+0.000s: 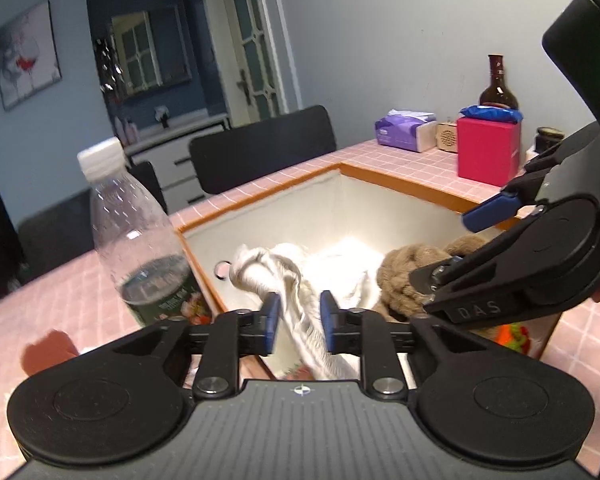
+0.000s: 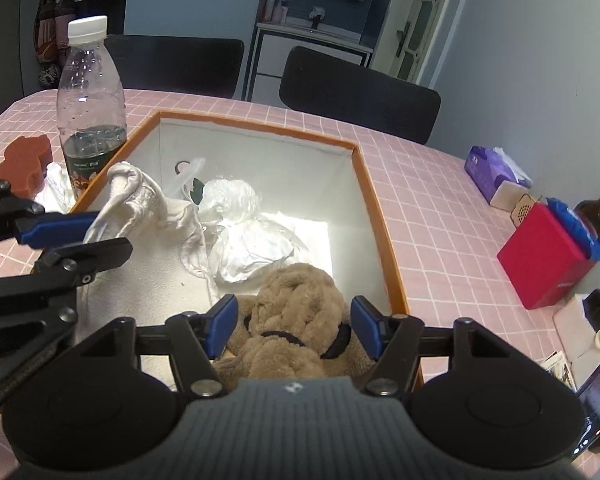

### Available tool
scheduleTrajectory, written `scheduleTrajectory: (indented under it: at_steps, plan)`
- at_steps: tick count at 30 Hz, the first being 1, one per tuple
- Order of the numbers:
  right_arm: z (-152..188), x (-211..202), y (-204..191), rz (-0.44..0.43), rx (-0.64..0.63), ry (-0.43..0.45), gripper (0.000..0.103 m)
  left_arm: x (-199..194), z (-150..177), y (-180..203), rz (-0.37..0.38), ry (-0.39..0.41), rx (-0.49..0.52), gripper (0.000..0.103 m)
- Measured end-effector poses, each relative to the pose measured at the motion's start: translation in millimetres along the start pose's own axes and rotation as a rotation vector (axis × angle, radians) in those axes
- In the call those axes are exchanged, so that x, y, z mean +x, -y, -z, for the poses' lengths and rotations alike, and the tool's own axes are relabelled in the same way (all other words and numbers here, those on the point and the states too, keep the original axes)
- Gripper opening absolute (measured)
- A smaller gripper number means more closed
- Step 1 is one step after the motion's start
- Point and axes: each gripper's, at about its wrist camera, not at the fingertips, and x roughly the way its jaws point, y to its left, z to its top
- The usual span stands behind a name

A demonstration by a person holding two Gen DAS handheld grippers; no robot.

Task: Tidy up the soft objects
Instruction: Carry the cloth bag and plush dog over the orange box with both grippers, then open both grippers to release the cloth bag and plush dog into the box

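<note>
An orange-rimmed white box stands on the pink table. A white cloth hangs between the blue pads of my left gripper, which is shut on it over the box's left edge; the cloth also shows in the right wrist view. My right gripper is open around a brown plush toy in the box's near part; the pads stand apart from it. The plush also shows in the left wrist view. Crumpled white plastic bags lie inside the box.
A clear bottle stands left of the box, with a brown sponge beside it. A red box, tissue pack and dark glass bottle are at the right. Black chairs stand behind the table.
</note>
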Motion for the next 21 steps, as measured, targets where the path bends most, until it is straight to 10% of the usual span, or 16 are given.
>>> scheduleTrajectory:
  at_steps: [21]
  plan:
    - [-2, -25, -14, -0.143, 0.038, 0.048, 0.069, -80, 19, -56, 0.03, 0.157, -0.181, 0.045]
